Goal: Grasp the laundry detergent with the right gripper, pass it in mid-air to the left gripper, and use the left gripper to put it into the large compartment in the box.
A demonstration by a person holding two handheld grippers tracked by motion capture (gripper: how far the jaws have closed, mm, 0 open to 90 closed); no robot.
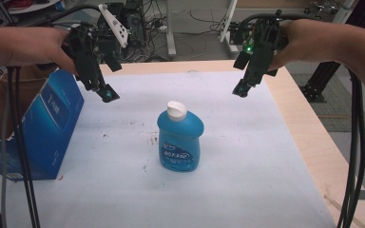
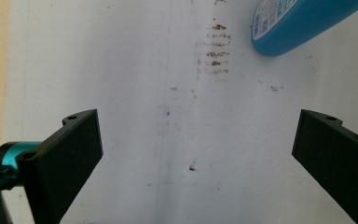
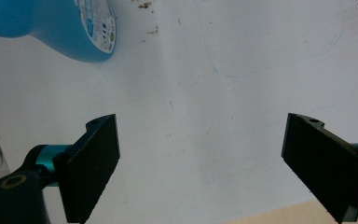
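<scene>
A squat blue plastic bottle with a white flip cap (image 1: 180, 139) stands upright mid-way across the white paper-covered surface (image 1: 247, 166), its label print too blurred to read. In the left claw view the bottle (image 2: 298, 23) is cut off at the top edge, and likewise in the right claw view (image 3: 51, 25). The left claw (image 1: 105, 93) hangs released above the surface, well apart from the bottle, jaws spread wide over brown smudges (image 2: 214, 49). The right claw (image 1: 241, 90) is also released, jaws wide, holding nothing. A blue cardboard box (image 1: 52, 123) sits at the surface's left edge, partly hidden behind black cables (image 1: 21, 156).
</scene>
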